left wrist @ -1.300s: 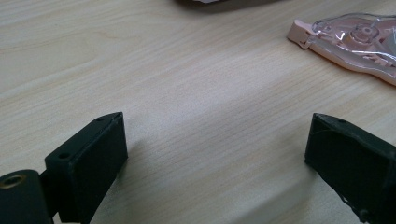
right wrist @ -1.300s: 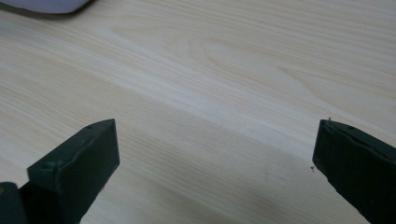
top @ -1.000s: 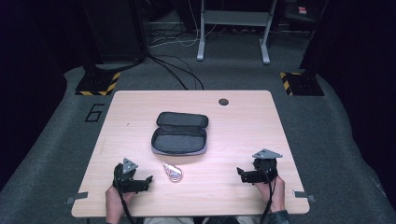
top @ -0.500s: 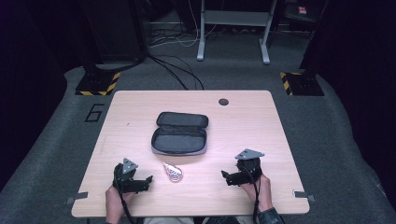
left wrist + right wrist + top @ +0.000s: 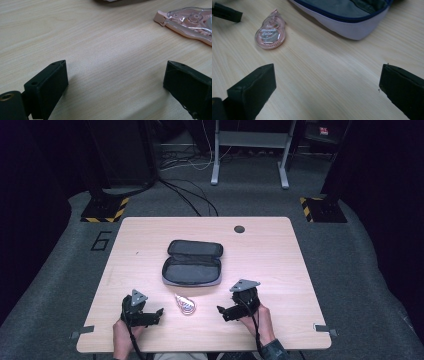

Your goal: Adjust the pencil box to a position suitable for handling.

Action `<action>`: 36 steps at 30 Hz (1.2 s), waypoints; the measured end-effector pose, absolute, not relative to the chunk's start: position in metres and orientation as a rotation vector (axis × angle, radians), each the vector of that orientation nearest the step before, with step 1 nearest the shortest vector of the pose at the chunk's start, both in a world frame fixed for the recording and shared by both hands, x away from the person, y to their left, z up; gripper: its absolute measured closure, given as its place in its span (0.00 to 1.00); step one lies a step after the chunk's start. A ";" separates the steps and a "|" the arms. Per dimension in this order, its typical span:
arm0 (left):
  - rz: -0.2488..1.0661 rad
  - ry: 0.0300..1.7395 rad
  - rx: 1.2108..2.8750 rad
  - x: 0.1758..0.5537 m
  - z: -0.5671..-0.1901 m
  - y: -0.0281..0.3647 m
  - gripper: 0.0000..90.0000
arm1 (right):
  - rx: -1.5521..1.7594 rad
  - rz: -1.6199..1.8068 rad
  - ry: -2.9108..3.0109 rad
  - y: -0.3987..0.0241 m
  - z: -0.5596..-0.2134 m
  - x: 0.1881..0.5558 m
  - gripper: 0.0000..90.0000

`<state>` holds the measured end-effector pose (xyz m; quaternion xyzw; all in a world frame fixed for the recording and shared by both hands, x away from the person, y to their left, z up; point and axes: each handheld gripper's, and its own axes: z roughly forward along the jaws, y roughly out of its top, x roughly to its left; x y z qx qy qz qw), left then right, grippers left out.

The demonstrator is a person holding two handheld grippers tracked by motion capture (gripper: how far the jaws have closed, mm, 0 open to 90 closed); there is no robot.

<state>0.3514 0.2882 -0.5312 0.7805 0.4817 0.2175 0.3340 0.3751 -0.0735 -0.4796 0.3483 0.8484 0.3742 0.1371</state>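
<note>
High view: the pink correction tape (image 5: 185, 304) is lying low centre on the wooden table (image 5: 280, 255), long axis tilting upper-left, between the left gripper (image 5: 156, 312) and right gripper (image 5: 222, 312), slightly closer to the left one, below the open pencil case (image 5: 192, 262). Grey carpet's surrounding it.

Left gripper view: jaws are sitting wide apart, tape (image 5: 190, 21) showing upper right.

Right gripper view: jaws also gaping, tape (image 5: 270, 33) upper left, so I'm guessing this one's heading leftward.

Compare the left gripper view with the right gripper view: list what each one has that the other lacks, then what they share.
Left gripper view alone: nothing whole besides its own left gripper, jaws apart over bare wood. Right gripper view alone: the open grey pencil case with its blue zip edge, the right gripper with jaws apart, and a black jaw tip of the other gripper at top left. Both share: the pink correction tape dispenser and the wooden table.
</note>
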 end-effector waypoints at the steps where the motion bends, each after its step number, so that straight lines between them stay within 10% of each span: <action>1: 0.569 1.256 2.034 0.351 -0.531 0.288 0.06 | 0.995 1.079 2.470 -0.069 -0.480 0.375 0.00; 36: 0.575 1.249 2.037 0.351 -0.531 0.288 0.07 | 0.754 1.012 2.667 0.046 -0.512 0.392 0.13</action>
